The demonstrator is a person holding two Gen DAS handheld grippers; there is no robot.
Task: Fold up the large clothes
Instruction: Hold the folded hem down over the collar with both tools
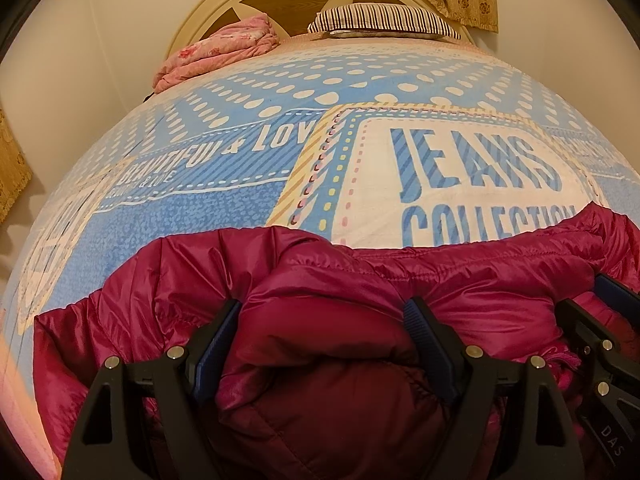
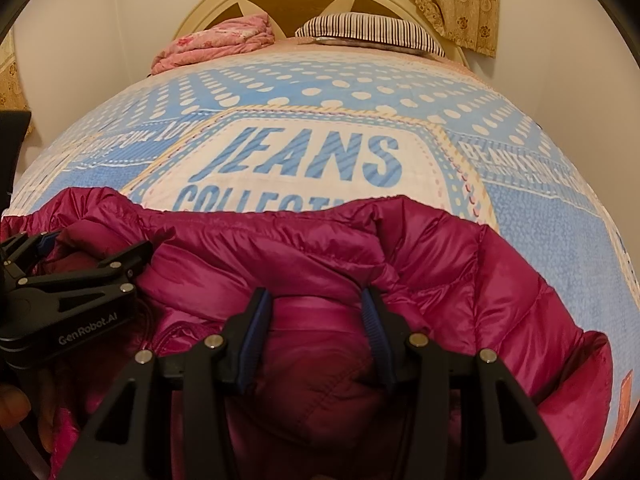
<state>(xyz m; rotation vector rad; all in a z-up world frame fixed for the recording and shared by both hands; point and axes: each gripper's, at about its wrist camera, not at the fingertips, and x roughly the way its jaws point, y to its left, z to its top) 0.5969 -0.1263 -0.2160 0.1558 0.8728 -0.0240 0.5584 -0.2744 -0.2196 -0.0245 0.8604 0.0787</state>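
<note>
Both black two-finger grippers, left gripper (image 1: 324, 320) and right gripper (image 2: 316, 308) side by side, stand part-open, each with a puffy fold of the shiny magenta quilted down jacket (image 2: 460, 264) bunched between its blue pads, seemingly to carry that edge forward over the blue printed bedspread (image 1: 240, 208) ahead.

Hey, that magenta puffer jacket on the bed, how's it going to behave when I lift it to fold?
The puffer jacket will probably flop and sag: it already bunches in soft folds around the left tool and right tool. Its shiny shell looks slippery, so layers may slide. The quilted puffiness suggests it is light but springy, likely to puff back open.
</note>
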